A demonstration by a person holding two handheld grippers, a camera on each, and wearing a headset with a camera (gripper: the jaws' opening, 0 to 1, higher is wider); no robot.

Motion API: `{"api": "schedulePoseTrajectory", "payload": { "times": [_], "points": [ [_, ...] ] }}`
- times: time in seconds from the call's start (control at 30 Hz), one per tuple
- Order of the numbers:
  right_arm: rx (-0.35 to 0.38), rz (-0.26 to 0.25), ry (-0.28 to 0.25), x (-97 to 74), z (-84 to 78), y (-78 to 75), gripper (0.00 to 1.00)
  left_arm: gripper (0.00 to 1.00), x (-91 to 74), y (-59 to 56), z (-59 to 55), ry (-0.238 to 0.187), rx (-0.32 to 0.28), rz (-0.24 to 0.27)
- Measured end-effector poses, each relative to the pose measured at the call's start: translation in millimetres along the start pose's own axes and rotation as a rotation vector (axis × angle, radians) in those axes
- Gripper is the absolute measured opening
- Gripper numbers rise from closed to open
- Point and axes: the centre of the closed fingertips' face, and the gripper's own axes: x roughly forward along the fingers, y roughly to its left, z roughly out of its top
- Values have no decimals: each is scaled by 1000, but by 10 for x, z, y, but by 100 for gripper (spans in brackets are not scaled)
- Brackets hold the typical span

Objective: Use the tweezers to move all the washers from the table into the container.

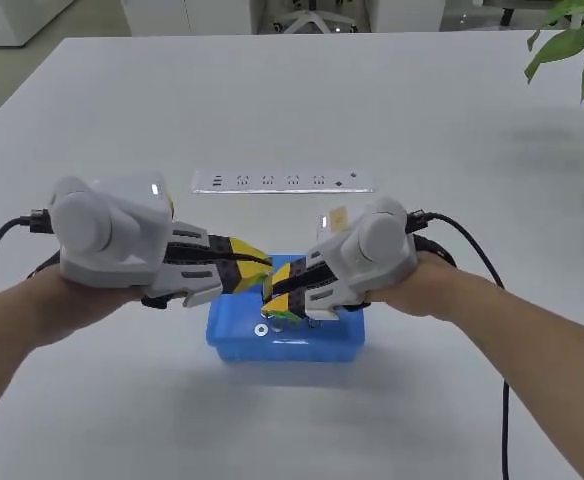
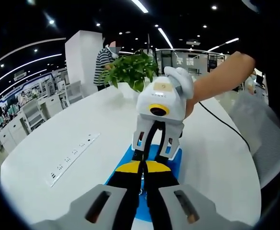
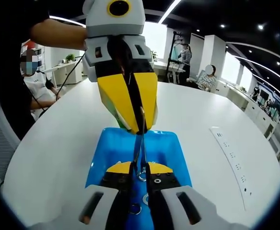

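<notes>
My left claw point(image 3: 141, 125) is clenched on the joined end of the tweezers point(image 3: 139, 151) above the blue container point(image 3: 106, 143), with their prongs slanting down toward the container's floor. My right claw point(image 3: 140, 168) hangs over the container too, its jaws drawn close on either side of the prongs, though I cannot tell whether they actually press them. Several washers point(image 3: 157, 180) lie loose on the container's floor, one just at the prong tips, and the container sits on the white surface point(image 3: 58, 143).
</notes>
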Motion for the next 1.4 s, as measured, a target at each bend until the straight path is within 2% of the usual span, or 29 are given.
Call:
{"api": "schedulePoseTrajectory", "payload": {
  "times": [0.47, 0.8, 0.97, 1.4],
  "points": [
    [11, -4, -10, -94, 65, 45, 11, 5, -27, -55, 111, -14, 2, -26],
    [13, 2, -29, -203, 180, 145, 10, 5, -104, -155, 254, -21, 19, -54],
    [6, -11, -41, -273, 255, 177, 9, 5, -155, -205, 342, -29, 30, -64],
    [7, -21, -42, -408, 320, 276, 11, 5, -192, -329, 461, -39, 36, -87]
  ]
}}
